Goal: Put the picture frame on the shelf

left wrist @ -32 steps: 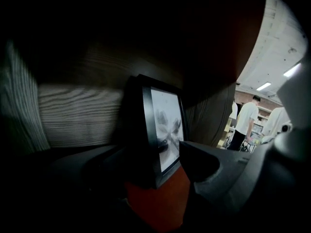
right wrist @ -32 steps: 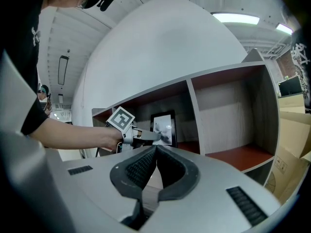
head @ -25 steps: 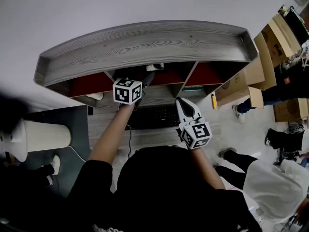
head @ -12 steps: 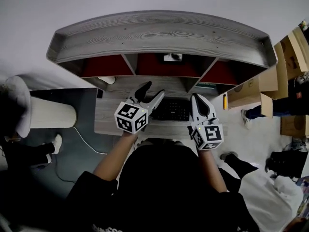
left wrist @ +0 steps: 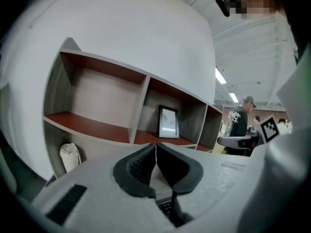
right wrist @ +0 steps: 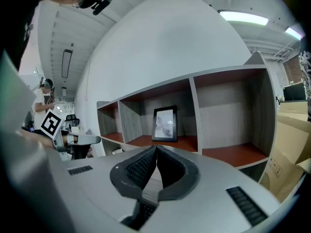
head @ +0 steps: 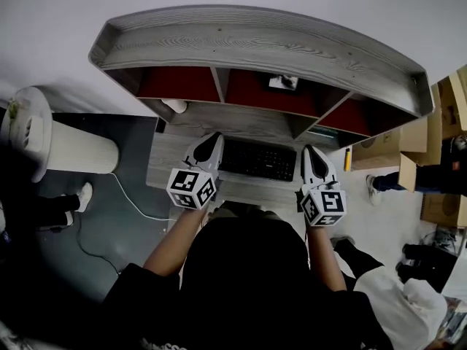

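Note:
The black picture frame (head: 282, 83) stands upright in the middle compartment of the grey shelf (head: 255, 46); the left gripper view shows the frame (left wrist: 168, 122) and the right gripper view shows it too (right wrist: 164, 124). My left gripper (head: 212, 141) hangs over the desk left of the keyboard, shut with nothing in it (left wrist: 156, 147). My right gripper (head: 313, 154) hovers to the right of the keyboard, also shut and empty (right wrist: 156, 152). Both are well clear of the frame.
A black keyboard (head: 260, 160) lies on the grey desk (head: 168, 162) under the shelf. A white roll (head: 175, 106) sits below the left compartment. A white cylindrical appliance (head: 62, 149) stands at left. Cardboard boxes (head: 394, 148) and people are at right.
The left gripper pulled back from the shelf's middle compartment to the desk and its jaws went from wide to shut. The frame stays on the shelf. The right gripper shifted slightly.

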A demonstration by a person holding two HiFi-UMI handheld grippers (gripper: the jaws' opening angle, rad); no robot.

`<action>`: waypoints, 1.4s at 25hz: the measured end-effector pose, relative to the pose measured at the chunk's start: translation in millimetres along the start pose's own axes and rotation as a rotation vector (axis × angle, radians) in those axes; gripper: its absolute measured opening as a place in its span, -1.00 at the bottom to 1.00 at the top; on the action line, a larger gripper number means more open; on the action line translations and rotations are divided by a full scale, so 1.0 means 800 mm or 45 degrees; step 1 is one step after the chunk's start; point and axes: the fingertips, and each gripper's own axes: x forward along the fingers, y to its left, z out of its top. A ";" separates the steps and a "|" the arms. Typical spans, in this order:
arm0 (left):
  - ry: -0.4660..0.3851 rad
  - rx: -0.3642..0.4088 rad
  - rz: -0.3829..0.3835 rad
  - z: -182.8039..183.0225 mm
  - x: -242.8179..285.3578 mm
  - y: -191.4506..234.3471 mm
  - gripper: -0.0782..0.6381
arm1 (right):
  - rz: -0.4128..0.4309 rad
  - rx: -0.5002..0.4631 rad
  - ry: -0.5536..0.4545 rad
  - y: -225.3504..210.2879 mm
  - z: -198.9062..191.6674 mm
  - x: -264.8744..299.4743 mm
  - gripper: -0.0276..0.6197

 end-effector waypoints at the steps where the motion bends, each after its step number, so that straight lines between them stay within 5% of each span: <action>1: -0.004 -0.006 0.022 0.001 -0.004 0.007 -0.72 | 0.000 -0.001 0.004 0.000 -0.001 -0.001 -0.88; 10: -0.046 -0.006 0.085 0.017 -0.017 0.029 -0.73 | -0.045 -0.027 -0.002 -0.017 0.000 -0.009 -0.88; 35: -0.014 0.019 0.053 0.009 -0.012 0.014 -0.73 | -0.127 -0.078 0.012 -0.038 0.003 -0.018 -0.88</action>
